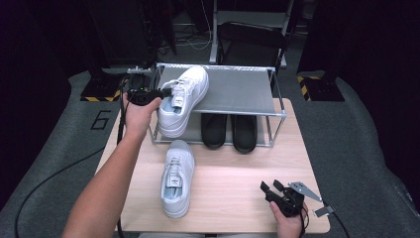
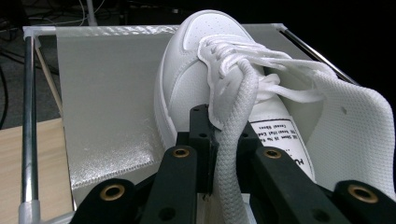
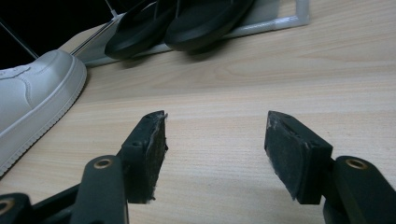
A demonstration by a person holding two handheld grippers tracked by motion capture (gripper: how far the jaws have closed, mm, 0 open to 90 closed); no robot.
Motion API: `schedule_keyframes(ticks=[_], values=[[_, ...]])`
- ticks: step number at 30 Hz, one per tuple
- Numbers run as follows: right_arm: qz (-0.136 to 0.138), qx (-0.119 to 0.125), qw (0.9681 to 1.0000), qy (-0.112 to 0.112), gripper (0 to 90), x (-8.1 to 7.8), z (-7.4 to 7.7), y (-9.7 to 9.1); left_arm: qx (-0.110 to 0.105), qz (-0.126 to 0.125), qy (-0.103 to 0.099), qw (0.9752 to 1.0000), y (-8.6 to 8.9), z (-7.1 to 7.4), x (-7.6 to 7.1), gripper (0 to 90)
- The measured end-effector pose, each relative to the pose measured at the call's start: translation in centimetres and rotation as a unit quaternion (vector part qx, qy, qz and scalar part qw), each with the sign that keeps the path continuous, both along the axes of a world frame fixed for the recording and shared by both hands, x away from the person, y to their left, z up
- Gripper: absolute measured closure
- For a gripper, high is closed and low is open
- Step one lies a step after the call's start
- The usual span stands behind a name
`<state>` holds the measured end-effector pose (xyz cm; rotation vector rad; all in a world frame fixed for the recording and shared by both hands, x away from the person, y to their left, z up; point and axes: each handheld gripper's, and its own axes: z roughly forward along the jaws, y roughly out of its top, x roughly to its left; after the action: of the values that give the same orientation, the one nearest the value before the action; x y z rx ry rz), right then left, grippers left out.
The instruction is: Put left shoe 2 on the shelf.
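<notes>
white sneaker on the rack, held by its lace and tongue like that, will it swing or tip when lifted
Probably. The left tool pinches only the soft tongue and lace of the sneaker, so it may dangle and swing. The heel overhangs the shelf, so it could tip off. The lace looks floppy and may slip.

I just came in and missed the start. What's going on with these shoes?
A person is putting white sneakers on a small metal shoe rack. The left gripper is shut on the lace and tongue of one sneaker, holding it at the left end of the top shelf. The second sneaker lies on the wooden table in front. The right gripper rests open near the table's front edge. Black slippers sit on the lower level.
</notes>
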<state>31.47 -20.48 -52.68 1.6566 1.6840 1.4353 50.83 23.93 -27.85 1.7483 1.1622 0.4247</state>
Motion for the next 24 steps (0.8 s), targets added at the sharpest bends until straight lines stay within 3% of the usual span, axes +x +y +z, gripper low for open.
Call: schedule_keyframes(ticks=[4, 10, 14, 19, 24], values=[[-0.003, 0.001, 1.0, 0.0, 38.4, 0.0, -0.1, -0.1, 0.004, 0.007, 0.0, 1.0, -0.3, -0.1, 0.7, 83.1], [-0.003, 0.002, 1.0, 0.0, 38.4, -0.2, 0.0, -0.2, -0.013, 0.015, 0.006, 0.9998, -1.0, 0.0, 1.6, 83.1], [-0.002, 0.003, 1.0, -0.001, 38.4, -0.2, 0.0, -0.1, 0.003, 0.017, 0.005, 0.9998, -1.8, 0.2, 2.3, 83.0], [-0.003, 0.002, 1.0, -0.001, 38.4, -0.2, 0.0, -0.2, 0.003, 0.016, 0.009, 0.9998, -2.7, 0.5, 3.2, 83.1], [-0.005, 0.004, 1.0, -0.003, 38.4, -0.2, 0.0, -0.3, 0.008, 0.023, 0.001, 0.9997, -3.7, 0.5, 4.2, 83.0]])
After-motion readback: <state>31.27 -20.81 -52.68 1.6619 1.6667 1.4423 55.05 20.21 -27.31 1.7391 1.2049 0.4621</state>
